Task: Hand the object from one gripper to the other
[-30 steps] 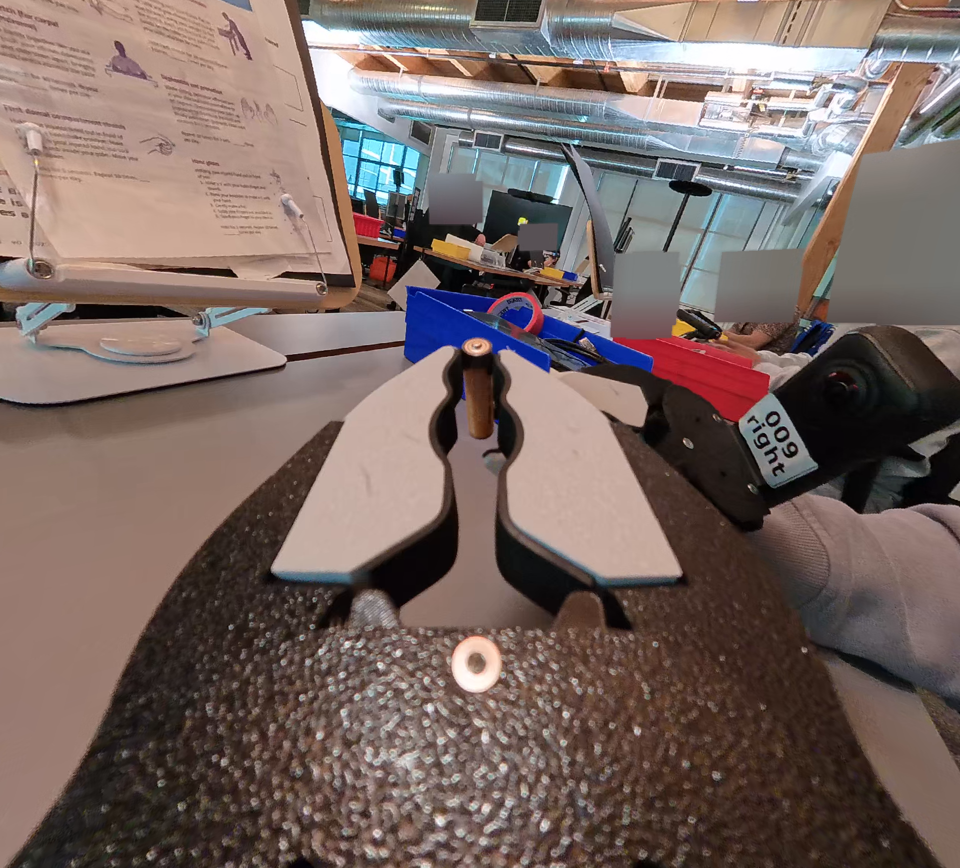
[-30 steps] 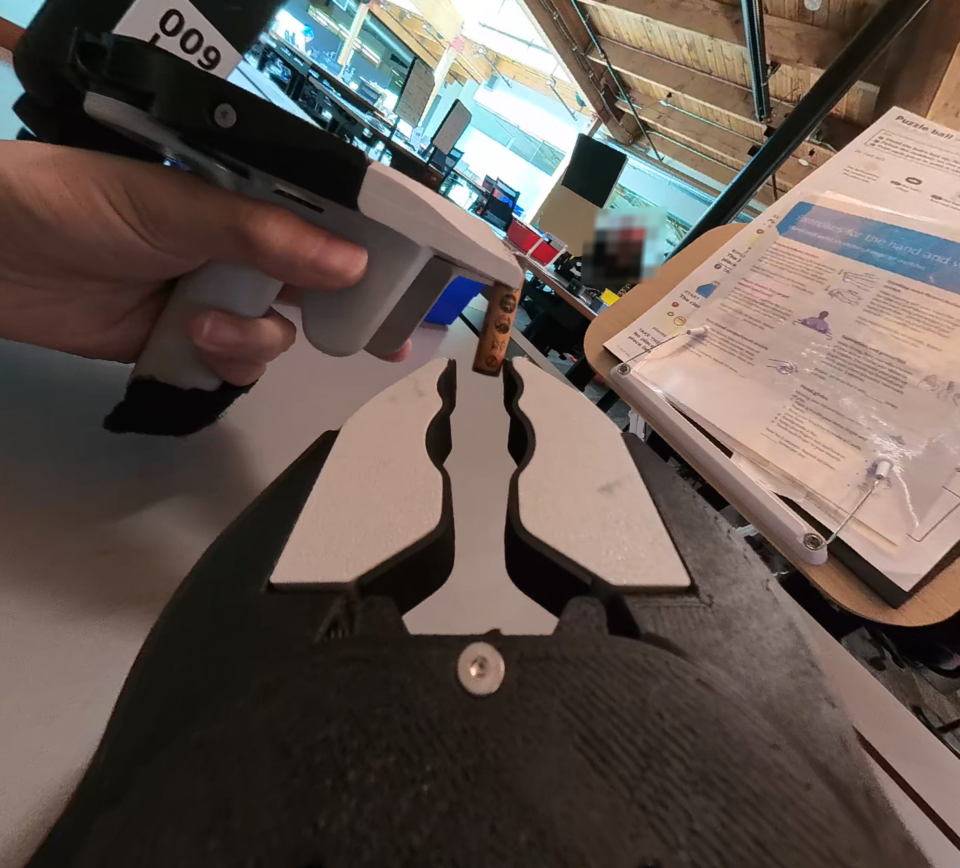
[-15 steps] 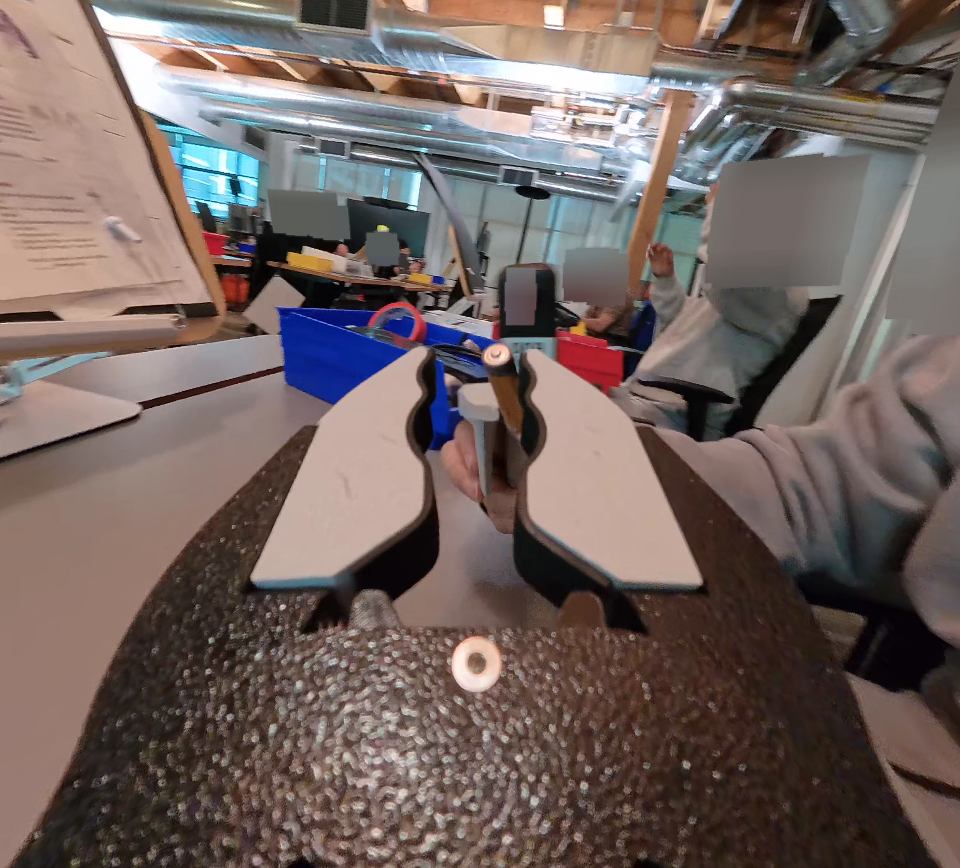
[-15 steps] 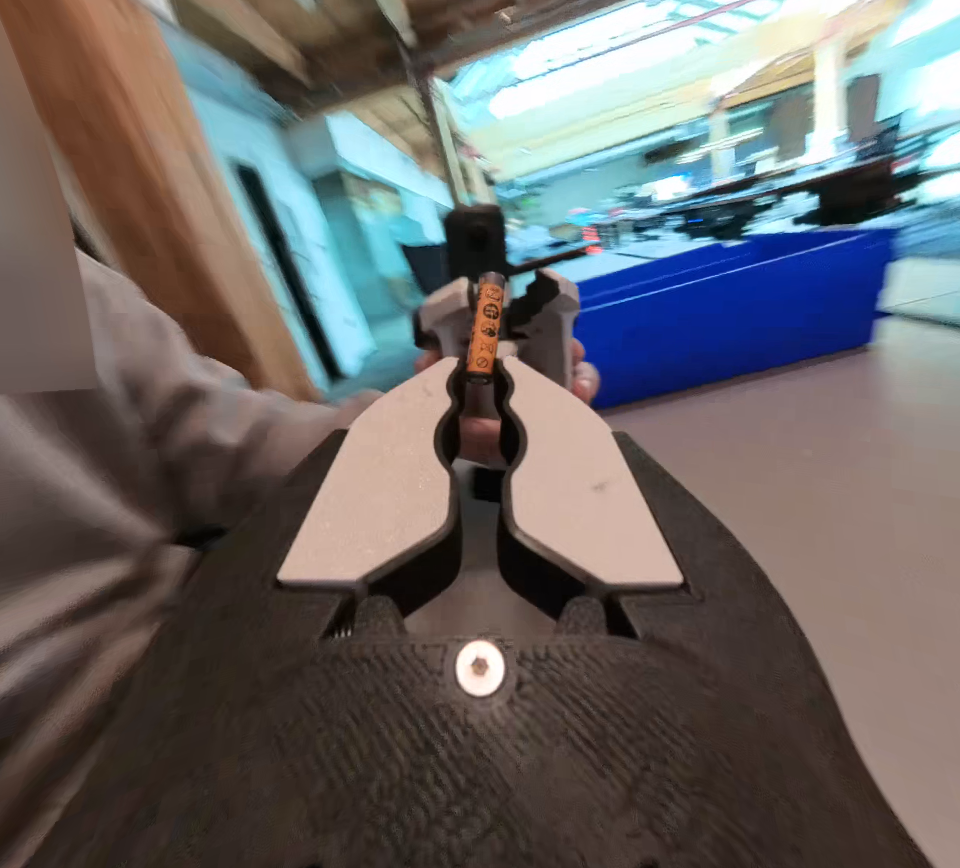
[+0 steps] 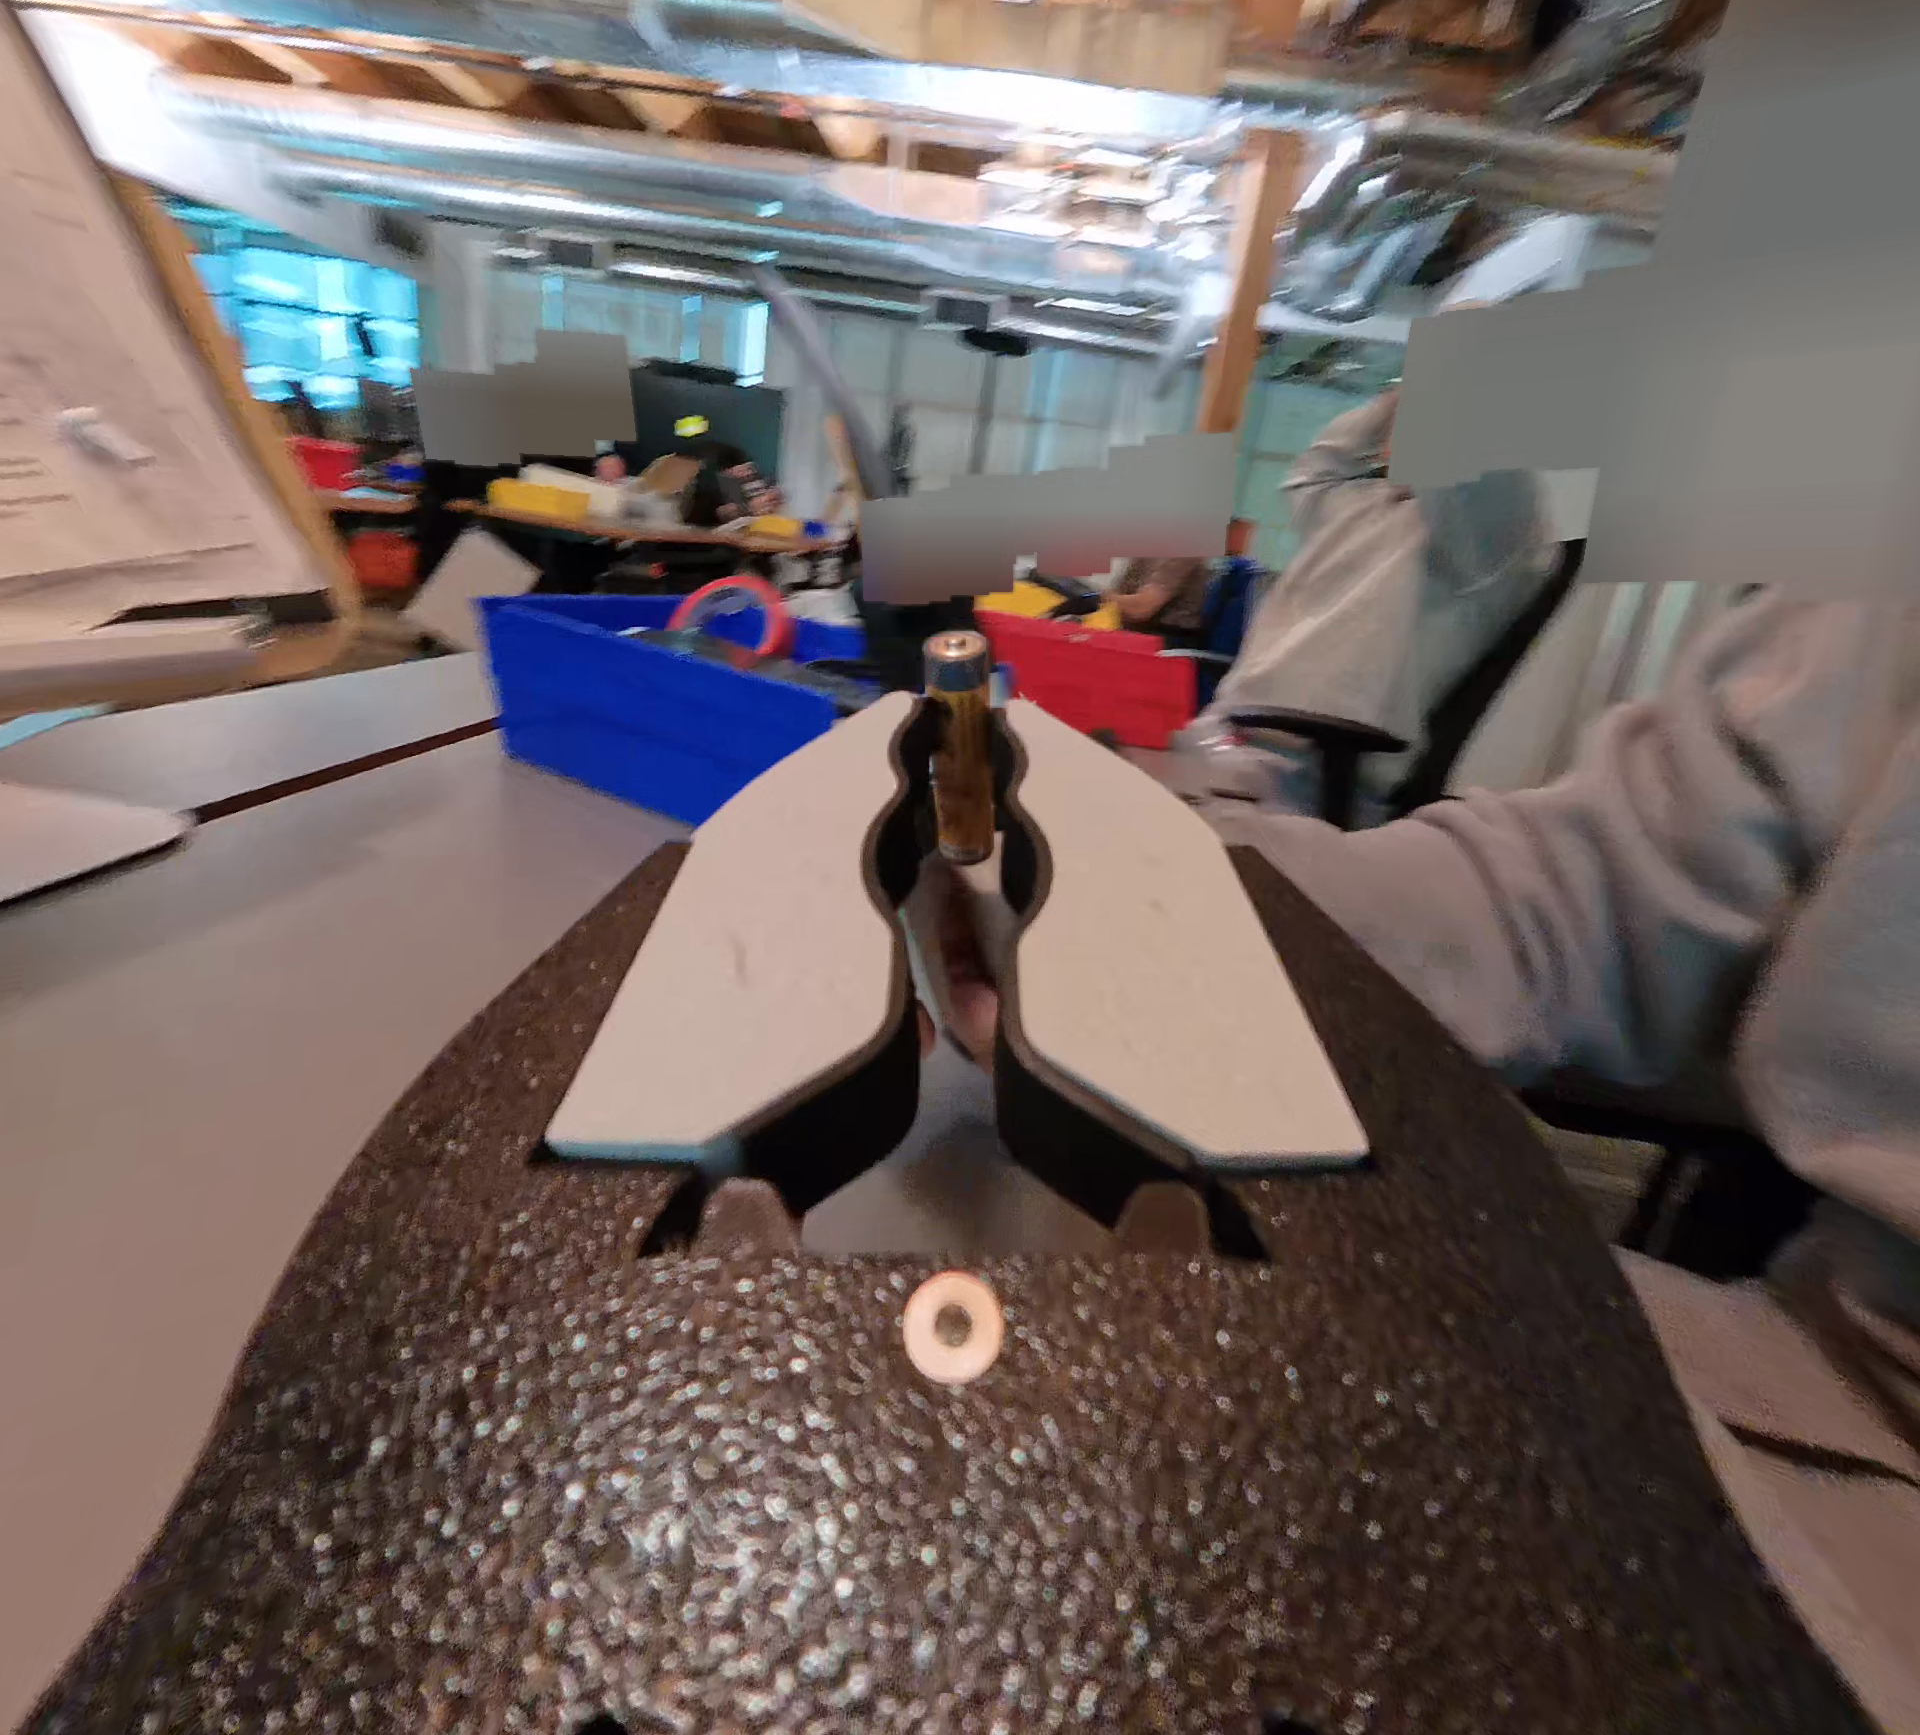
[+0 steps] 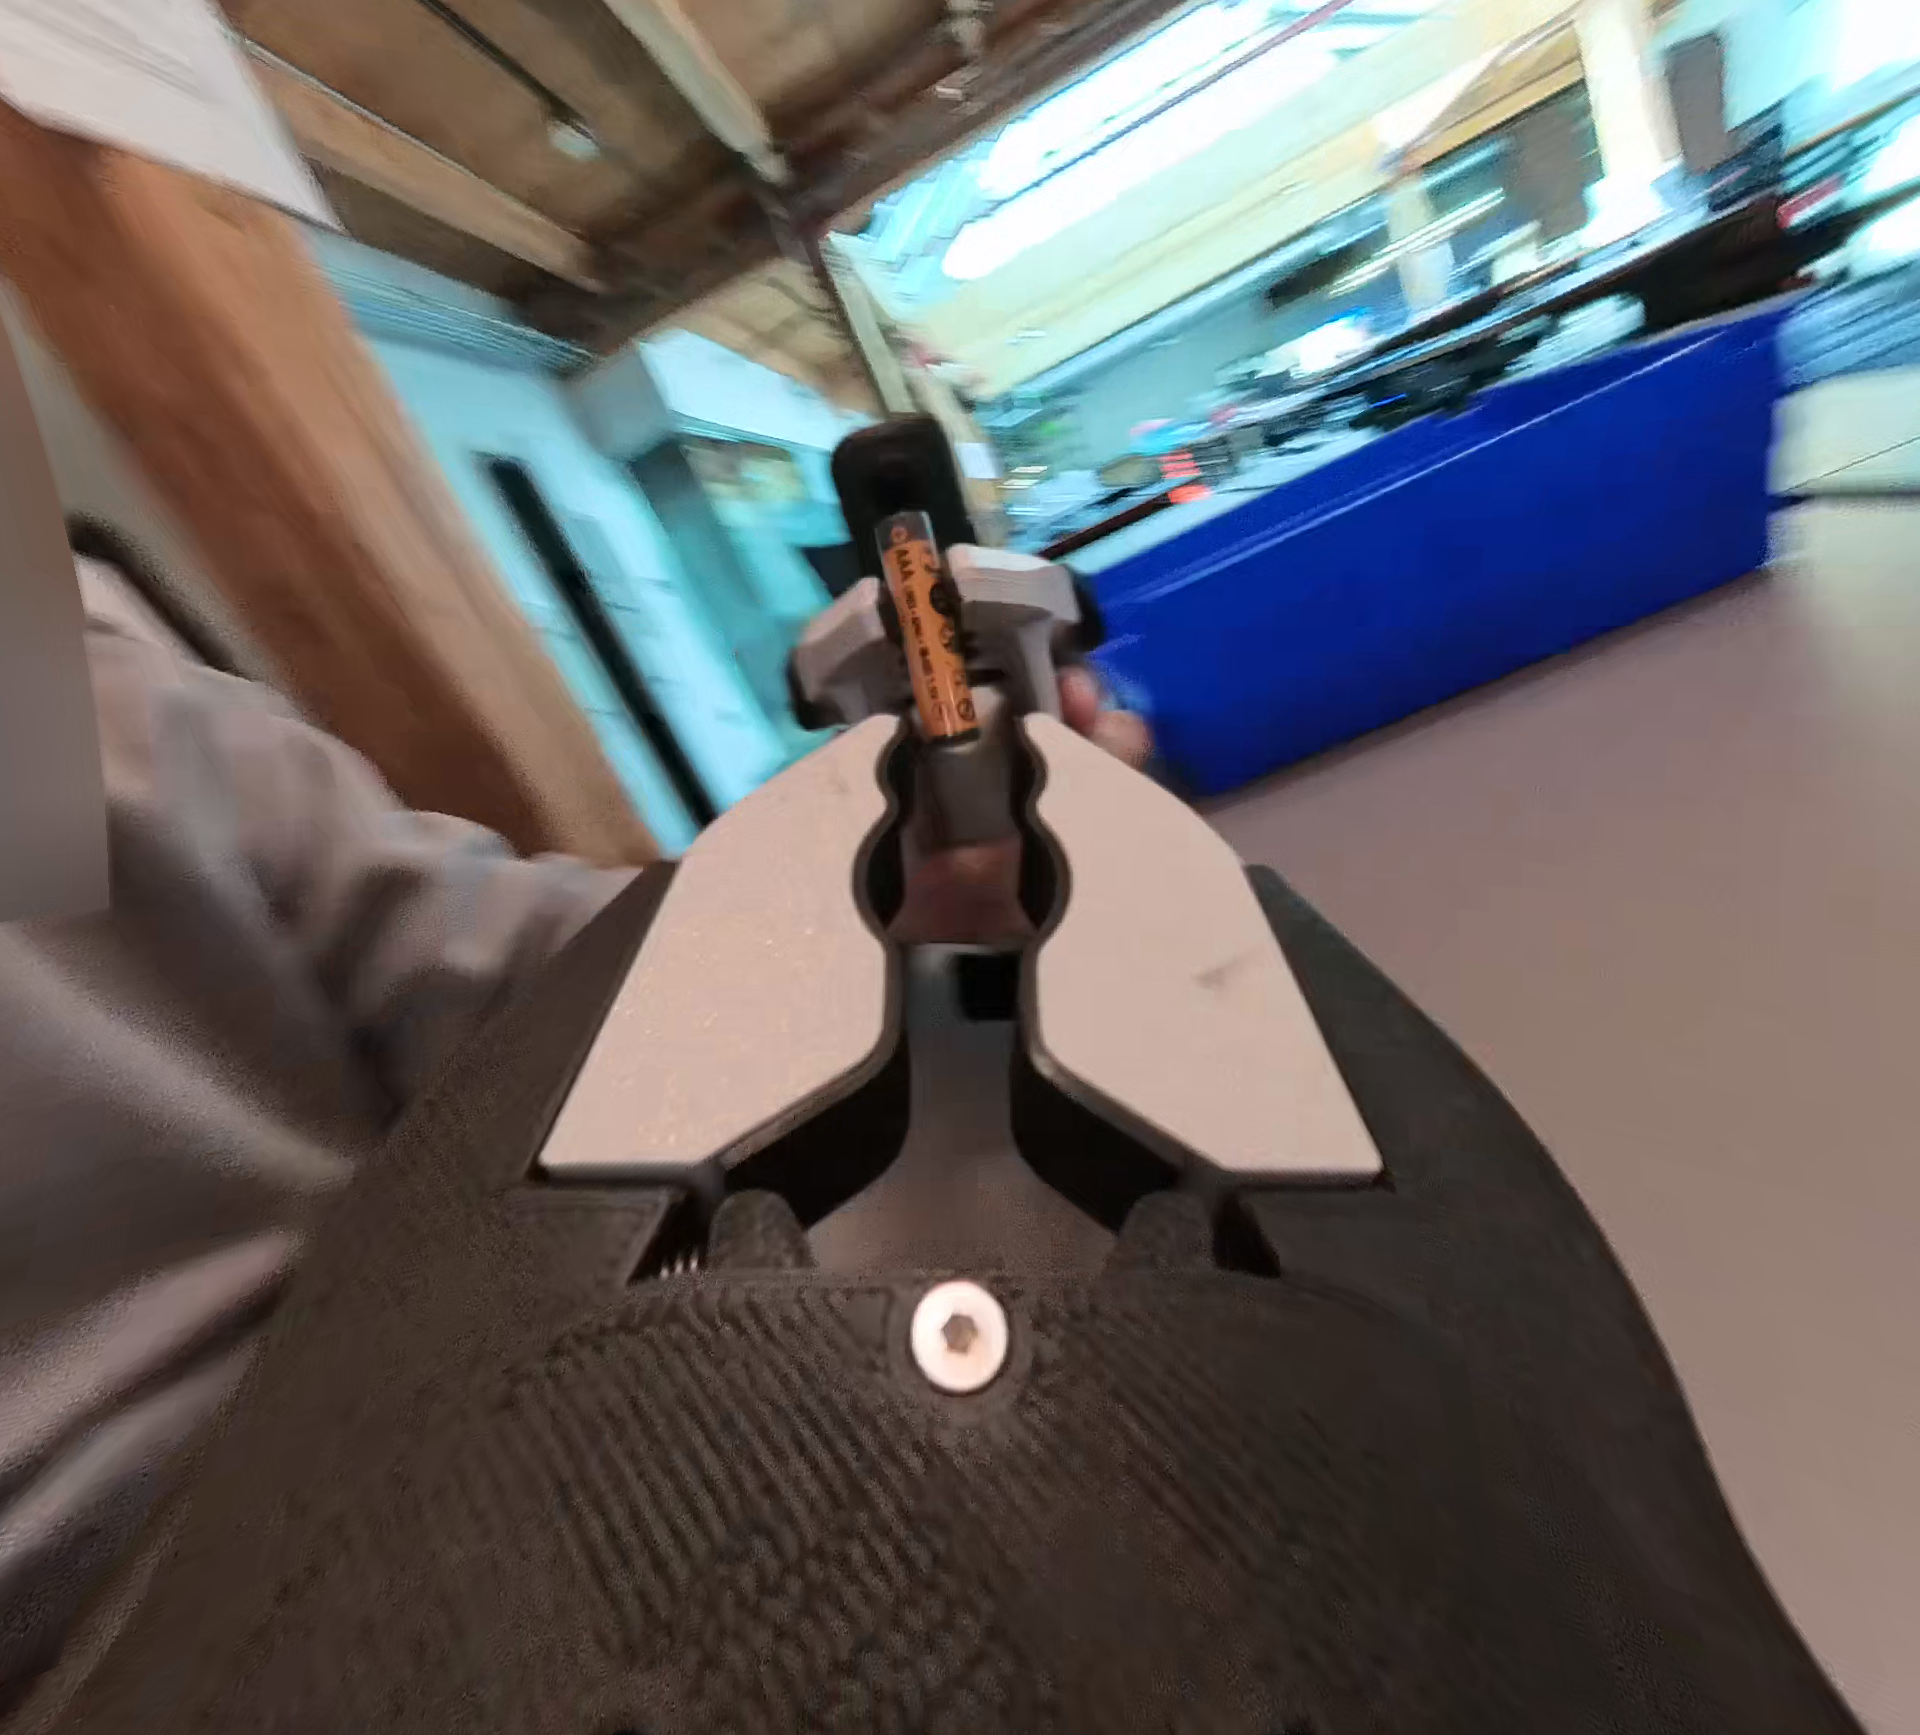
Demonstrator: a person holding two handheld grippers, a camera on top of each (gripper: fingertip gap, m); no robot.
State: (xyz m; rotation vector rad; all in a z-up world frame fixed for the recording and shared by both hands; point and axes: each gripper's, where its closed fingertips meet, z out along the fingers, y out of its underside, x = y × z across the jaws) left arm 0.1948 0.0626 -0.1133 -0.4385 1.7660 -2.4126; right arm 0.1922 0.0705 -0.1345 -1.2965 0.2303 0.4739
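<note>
A gold and black battery (image 5: 958,750) stands upright between the tips of my left gripper (image 5: 956,719), which is shut on it above the grey table (image 5: 312,958). In the right wrist view the battery (image 6: 928,636) sits between the left gripper's grey fingers (image 6: 1013,589), facing me head-on. My right gripper (image 6: 961,729) has its tips just under the battery's lower end. Its jaws stand a little wider than the battery, with a gap showing on the right side. The hand holding the right gripper (image 5: 971,1010) shows through the left jaws.
A blue bin (image 5: 644,709) with a roll of red tape and a red bin (image 5: 1091,677) stand on the table beyond the grippers. A document stand (image 5: 104,438) is at the left. The operator's grey sleeve (image 5: 1558,854) fills the right. Other people sit at desks behind.
The right gripper swung from the side to face the left head-on. Half a second ago the left jaws were wide apart; now they have closed on the battery, and the right jaws have widened slightly.
</note>
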